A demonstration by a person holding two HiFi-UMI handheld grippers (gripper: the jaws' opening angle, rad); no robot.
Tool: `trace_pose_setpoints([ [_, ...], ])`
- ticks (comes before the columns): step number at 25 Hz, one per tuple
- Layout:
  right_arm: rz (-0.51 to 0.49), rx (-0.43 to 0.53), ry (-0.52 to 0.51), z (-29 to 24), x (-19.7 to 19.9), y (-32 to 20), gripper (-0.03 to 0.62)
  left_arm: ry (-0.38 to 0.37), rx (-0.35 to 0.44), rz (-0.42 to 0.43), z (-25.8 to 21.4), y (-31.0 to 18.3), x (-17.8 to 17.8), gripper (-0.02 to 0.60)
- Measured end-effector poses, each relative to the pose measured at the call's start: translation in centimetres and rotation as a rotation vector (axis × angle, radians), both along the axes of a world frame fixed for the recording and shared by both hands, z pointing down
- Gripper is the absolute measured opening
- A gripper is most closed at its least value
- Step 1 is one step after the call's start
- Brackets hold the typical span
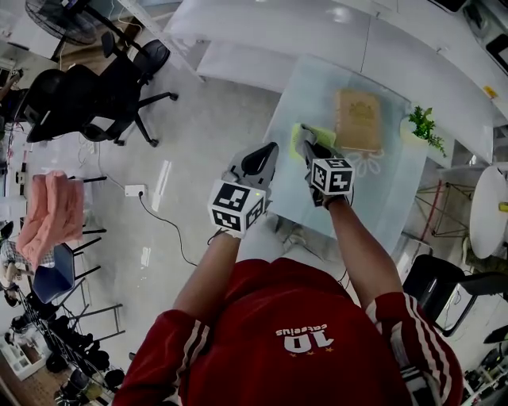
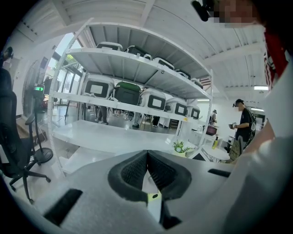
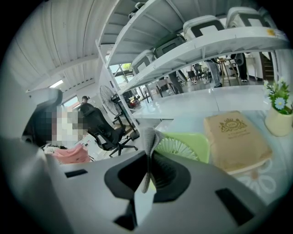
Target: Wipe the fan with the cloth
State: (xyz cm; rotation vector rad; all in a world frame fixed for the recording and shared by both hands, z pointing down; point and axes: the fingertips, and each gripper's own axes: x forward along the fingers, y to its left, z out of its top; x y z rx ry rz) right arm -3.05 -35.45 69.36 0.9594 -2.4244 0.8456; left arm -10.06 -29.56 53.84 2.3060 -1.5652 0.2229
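A small light-green fan (image 1: 298, 136) lies on the glass table (image 1: 397, 198), just left of a tan box (image 1: 358, 119). My right gripper (image 1: 306, 144) hovers over the fan, shut on a grey cloth (image 3: 148, 157) that stands up between its jaws. In the right gripper view the fan (image 3: 185, 146) and its white grille show just beyond the jaw tips, with the tan box (image 3: 238, 137) to its right. My left gripper (image 1: 268, 152) is held in the air left of the table edge, jaws closed together with nothing in them (image 2: 147, 154).
A small potted plant (image 1: 423, 125) stands at the table's right side. Black office chairs (image 1: 103, 87) and a pedestal fan (image 1: 59, 16) stand at the far left. A pink cloth (image 1: 51, 210) hangs on a chair. White shelving with cases (image 2: 137, 96) runs behind the table.
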Motion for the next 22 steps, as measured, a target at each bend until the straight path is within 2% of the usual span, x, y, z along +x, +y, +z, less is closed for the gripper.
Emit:
trace_pose_setpoints([
  [8, 0.024, 0.002, -0.002, -0.2, 1.7, -0.3, 0.023, 0.026, 0.002, 0.005, -0.2, 0.0, 1.3, 0.005],
  [22, 0.059, 0.015, 0.015, -0.6, 4.7, -0.6, 0.023, 0.024, 0.018, 0.023, -1.0, 0.2, 3.2, 0.005],
])
